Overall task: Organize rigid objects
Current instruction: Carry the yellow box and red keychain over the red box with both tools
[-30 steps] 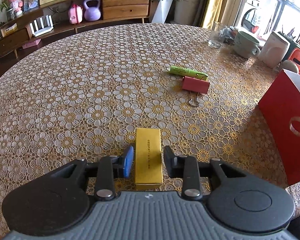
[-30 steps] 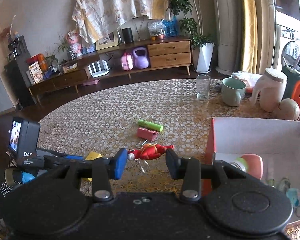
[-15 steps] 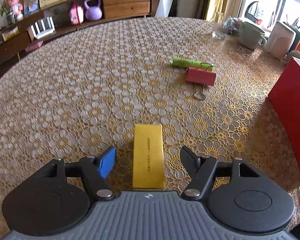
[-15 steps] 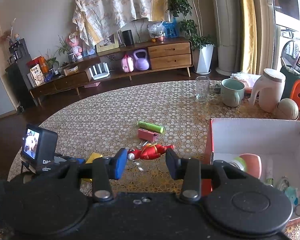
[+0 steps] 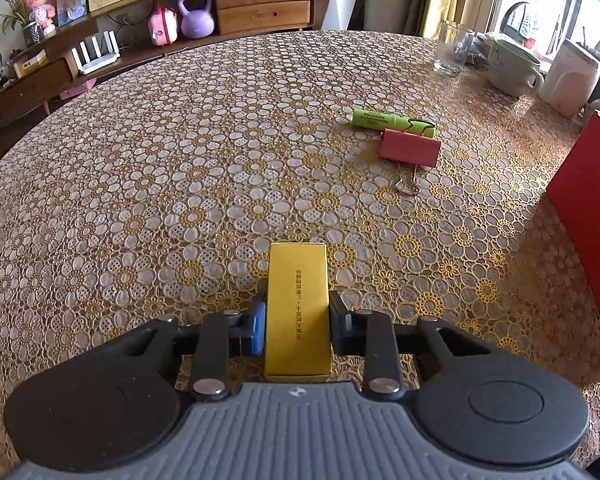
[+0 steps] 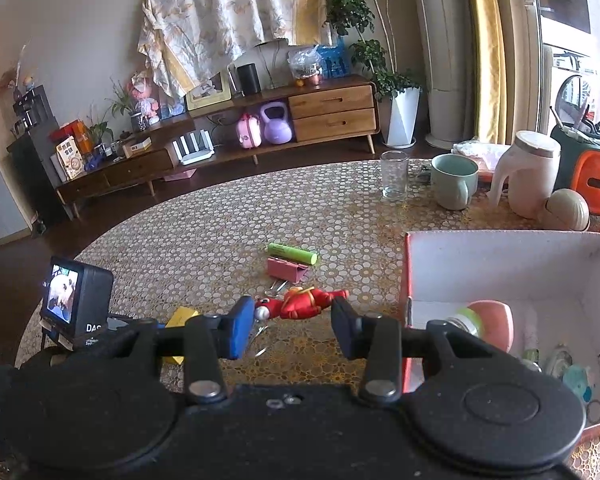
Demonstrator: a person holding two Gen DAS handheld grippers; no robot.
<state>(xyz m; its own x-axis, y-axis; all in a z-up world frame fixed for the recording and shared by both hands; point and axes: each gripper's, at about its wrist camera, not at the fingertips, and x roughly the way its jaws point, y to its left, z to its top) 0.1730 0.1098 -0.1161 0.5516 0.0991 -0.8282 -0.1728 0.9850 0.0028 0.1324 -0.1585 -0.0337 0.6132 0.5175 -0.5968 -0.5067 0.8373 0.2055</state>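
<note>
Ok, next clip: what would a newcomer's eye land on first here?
Probably the shiny gold bar, clamped between the left tongs at the table's near edge. Next, the red box on the right with small items already inside, and the red figurine lying just beyond the open right tongs.

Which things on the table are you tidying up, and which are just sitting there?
Tidying: gold bar in the left gripper, green tube, pink binder clip, red toy figure, red box.

Just there: glass, green mug, white jug.
</note>
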